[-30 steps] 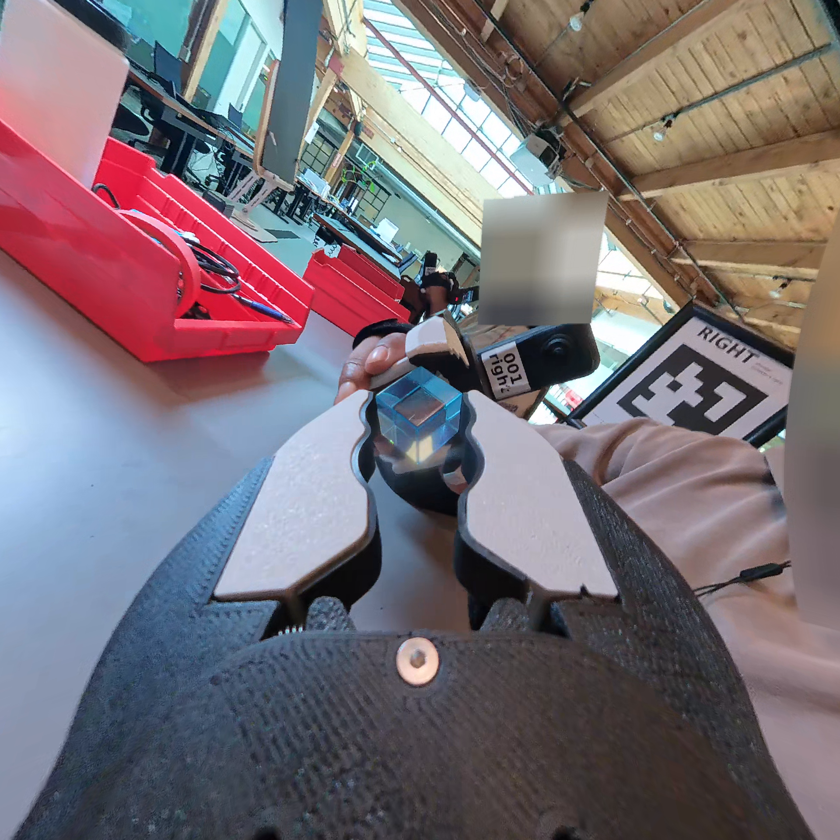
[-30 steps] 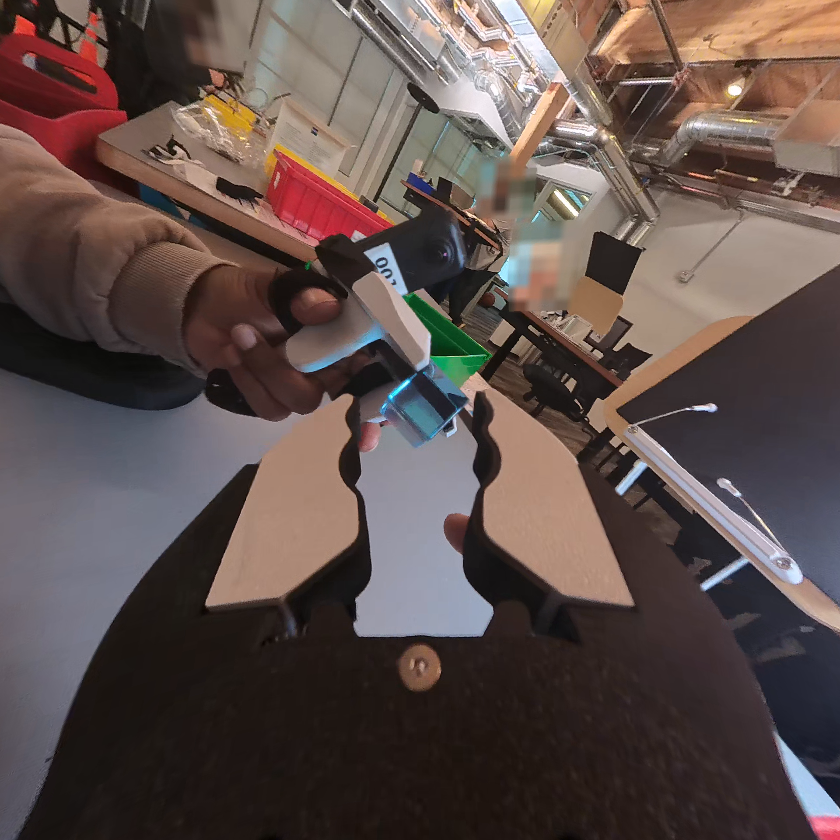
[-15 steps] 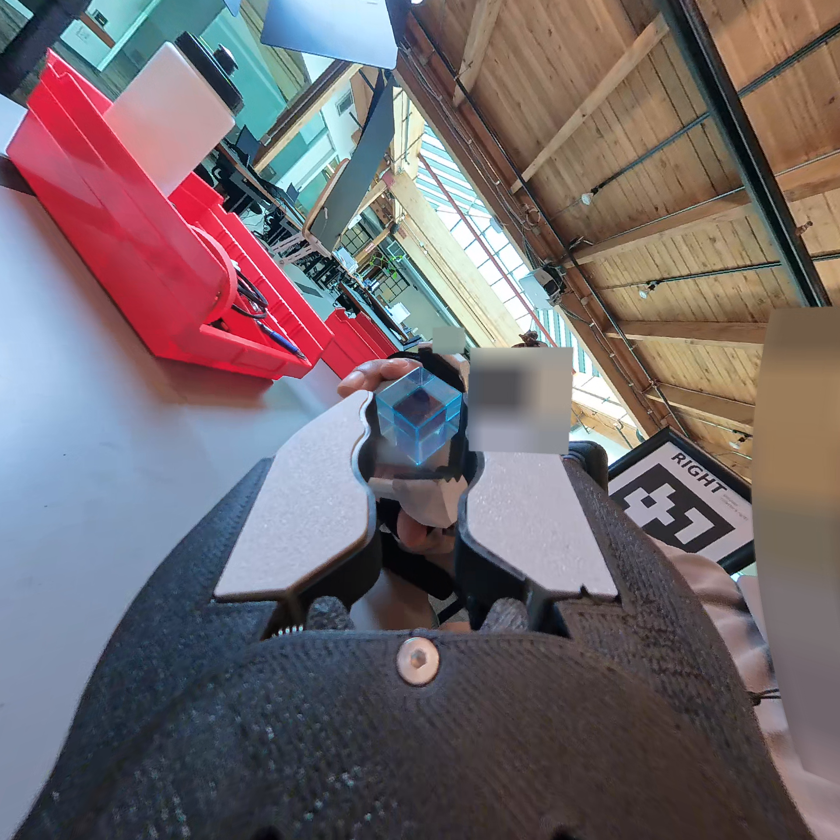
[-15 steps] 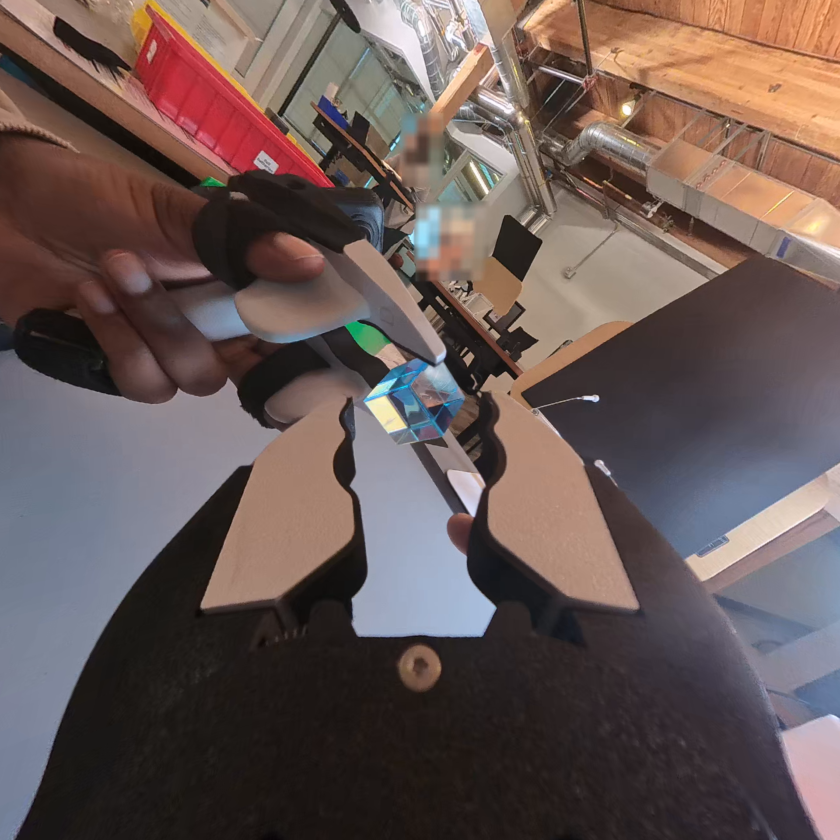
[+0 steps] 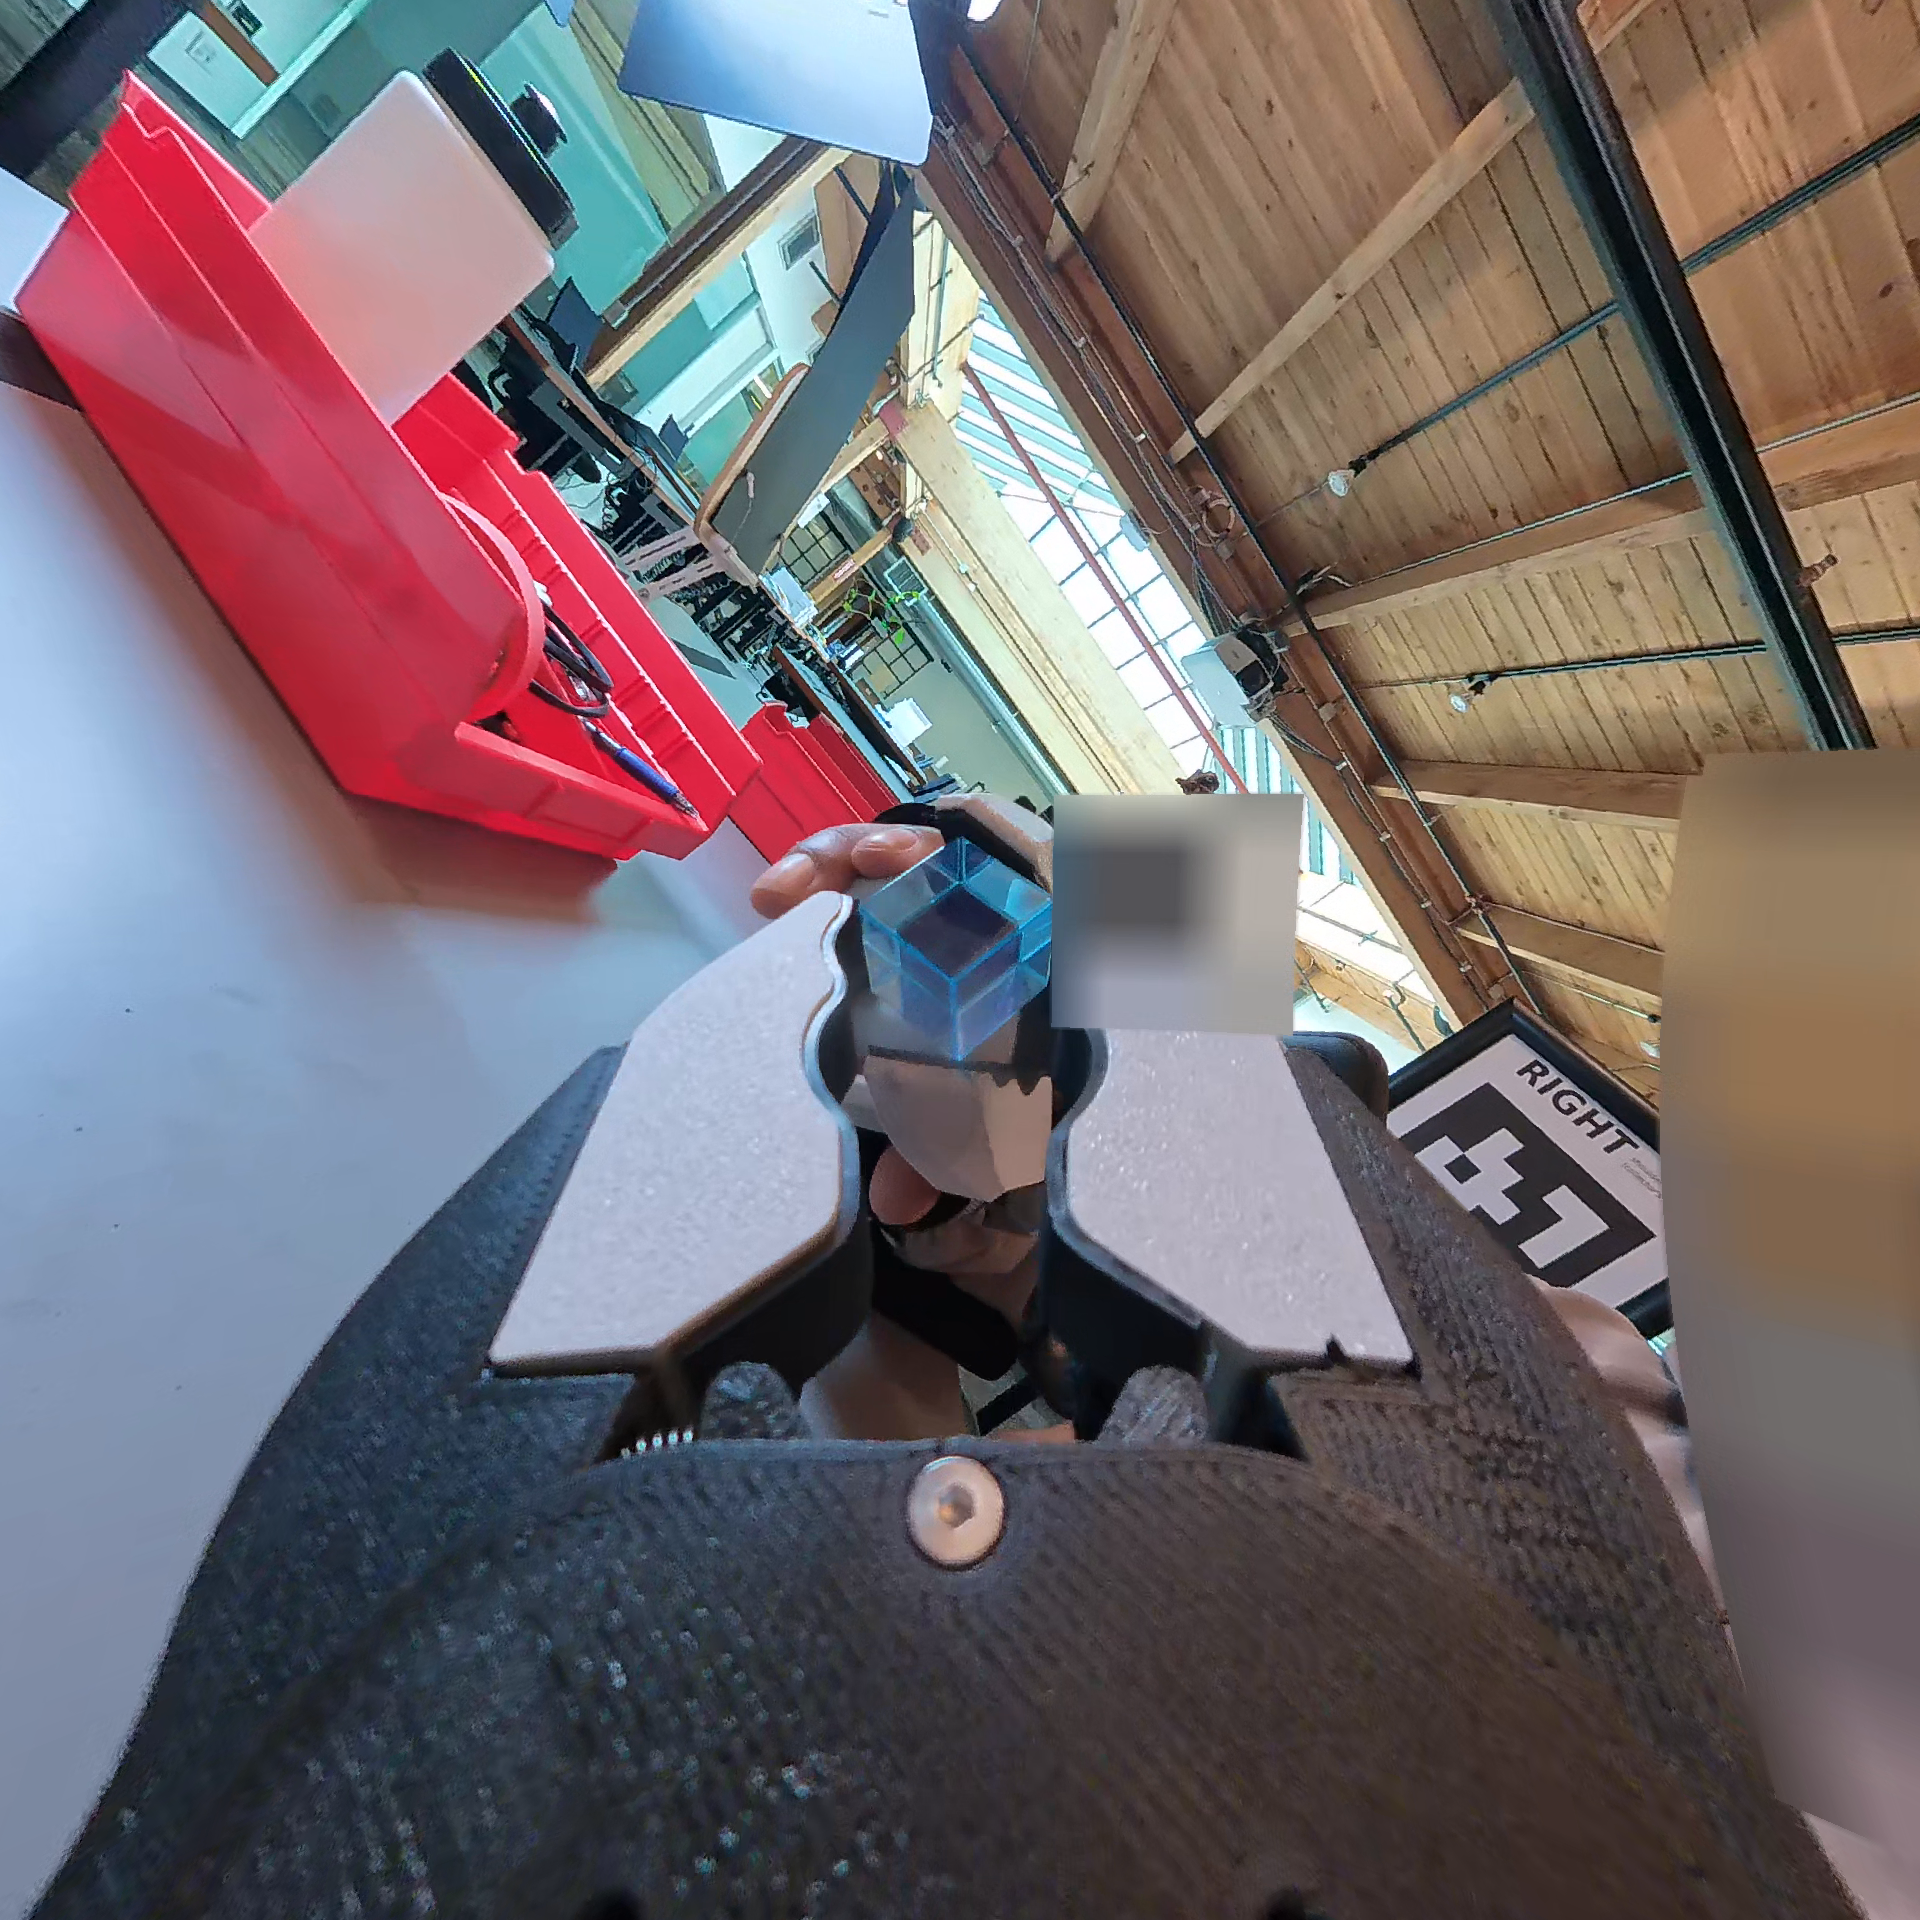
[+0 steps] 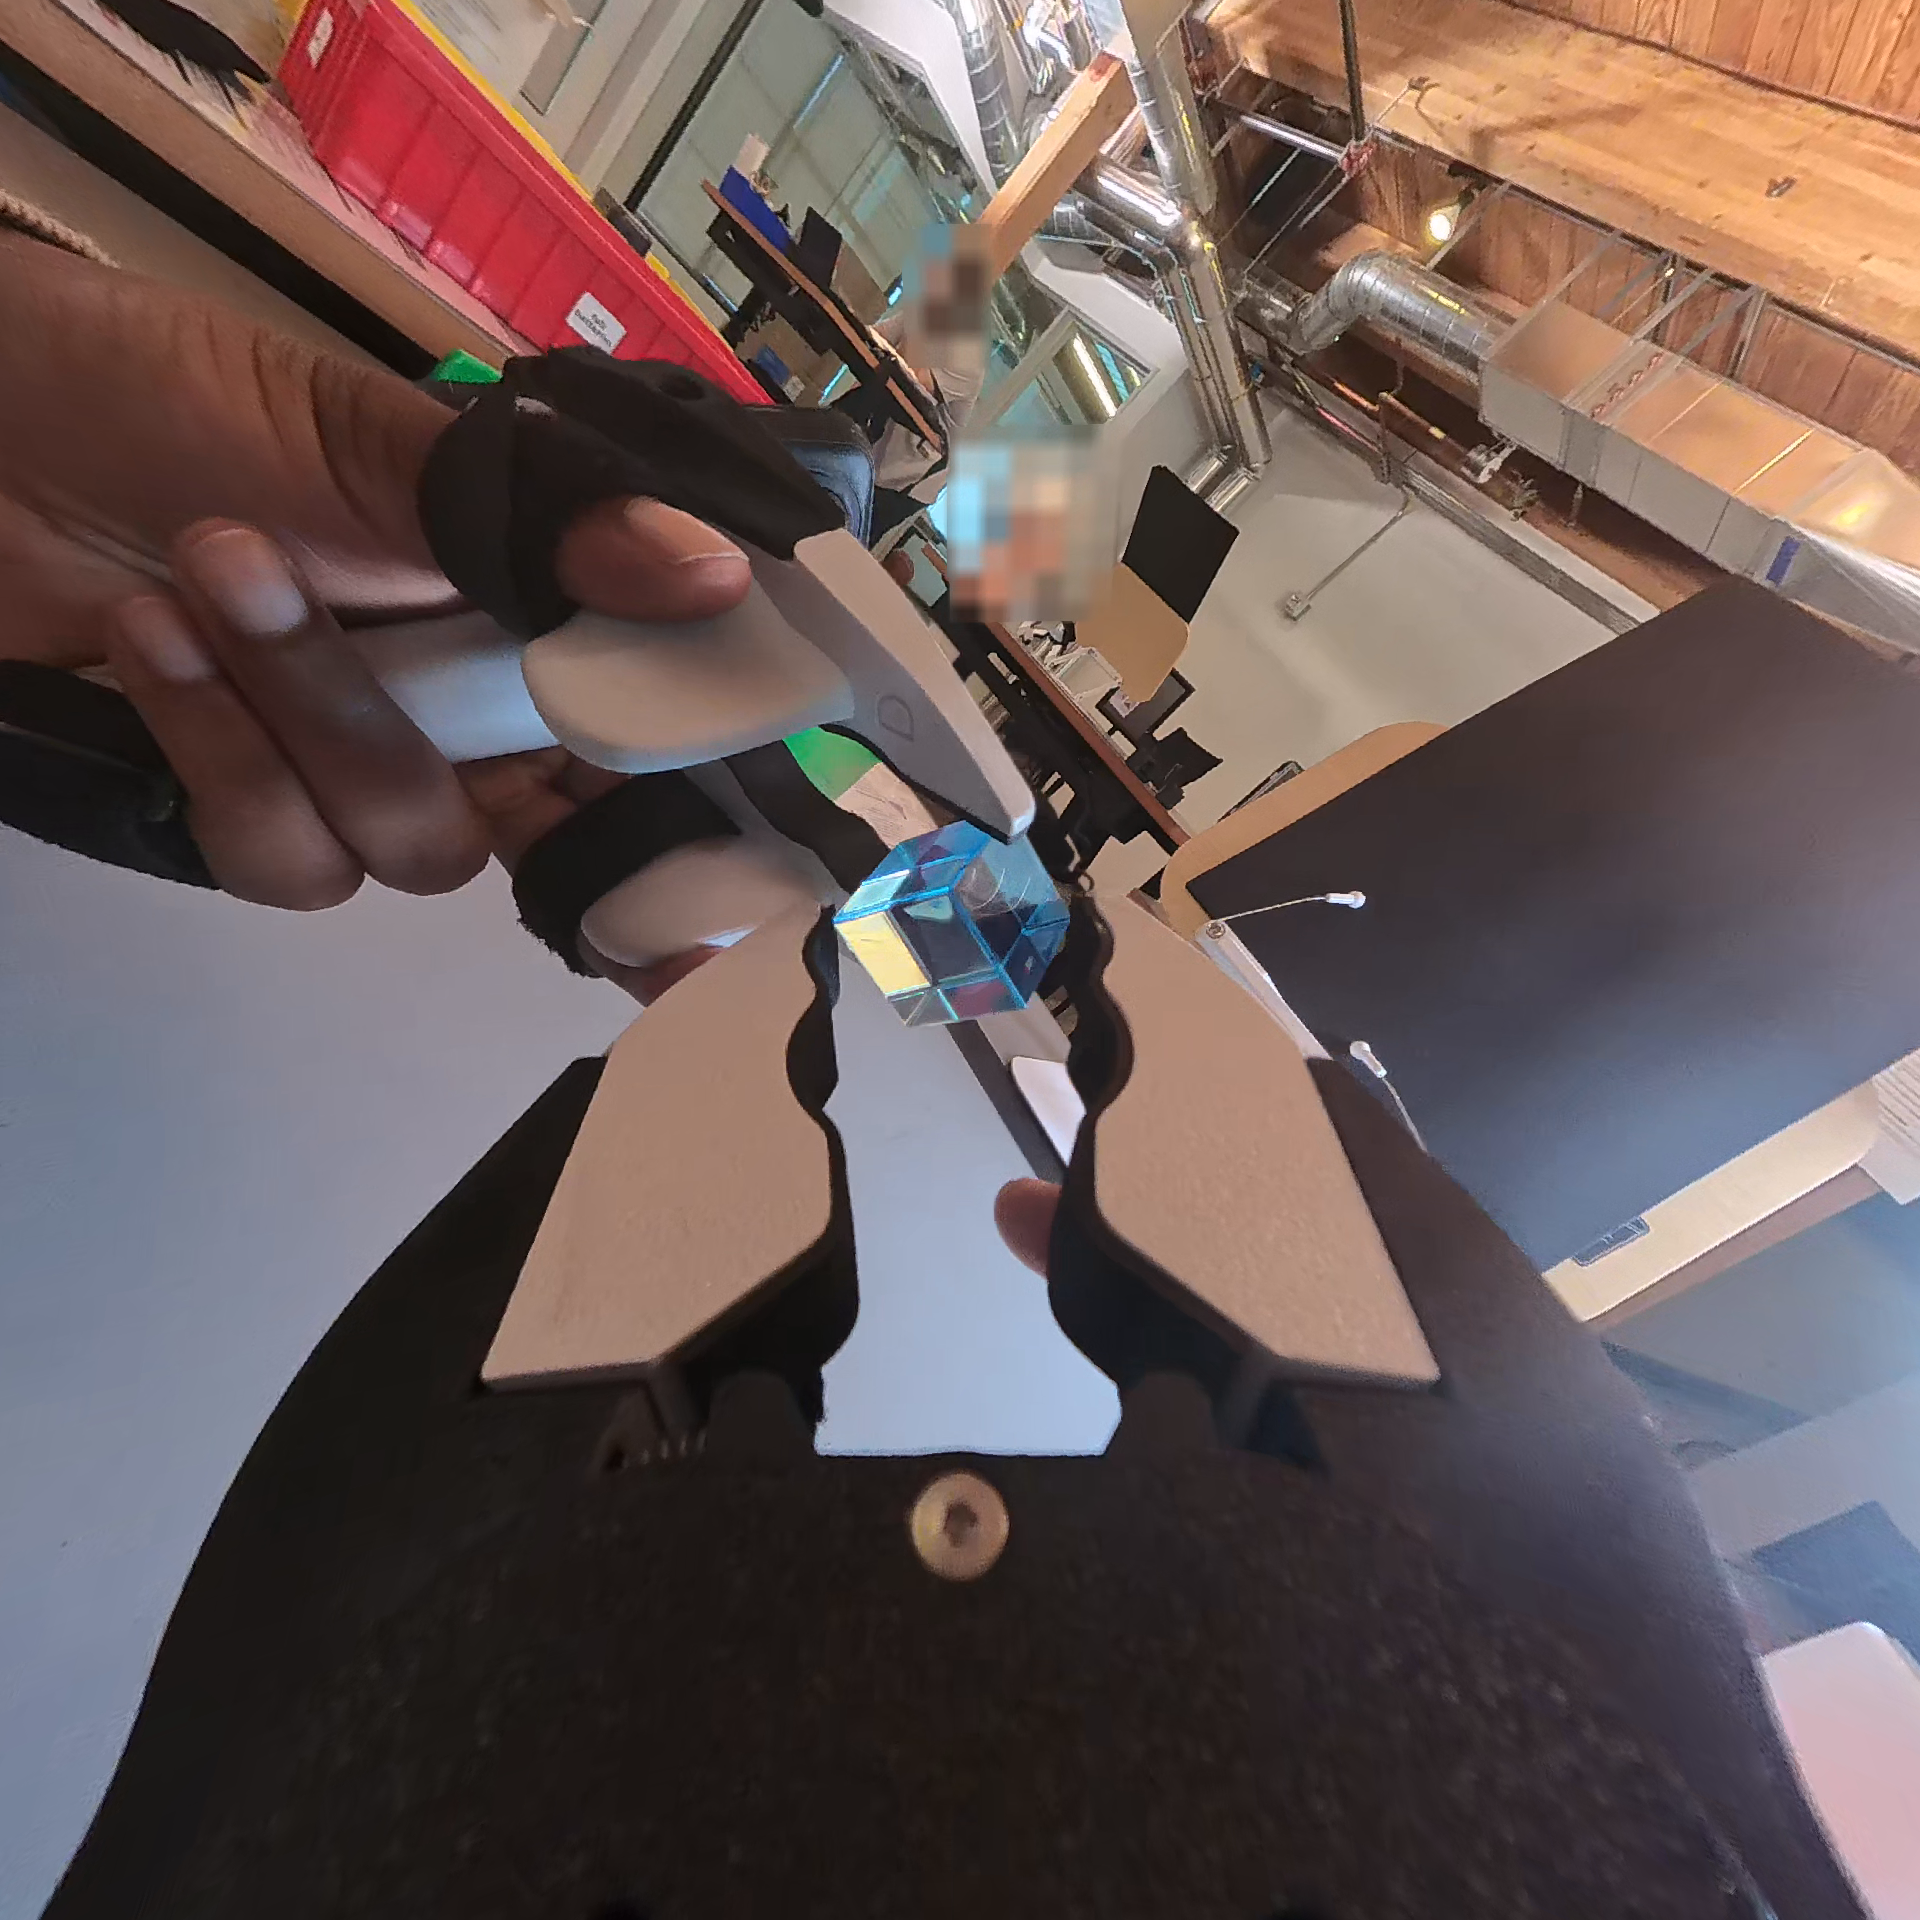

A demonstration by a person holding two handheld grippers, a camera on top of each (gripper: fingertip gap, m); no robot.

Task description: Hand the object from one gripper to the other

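- Since 1.0 s ago, both views have tilted up; right gripper (image 6: 951, 961) has moved in around the cube.
- Left gripper (image 5: 951, 982) clamps glass cube (image 5: 954, 971) at its fingertips, above the desk (image 5: 260, 1039).
- Right gripper's jaws spread, flanking the cube (image 6: 951, 935); contact unclear.
- Judgement: rigid, slick, chippable; grip flat opposite faces.

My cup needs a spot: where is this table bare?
The grey table is bare in front of the red bins, beside the left gripper. Another bare stretch lies below the hand in the right wrist view. Crowded: around the cube, where the open right gripper flanks it.
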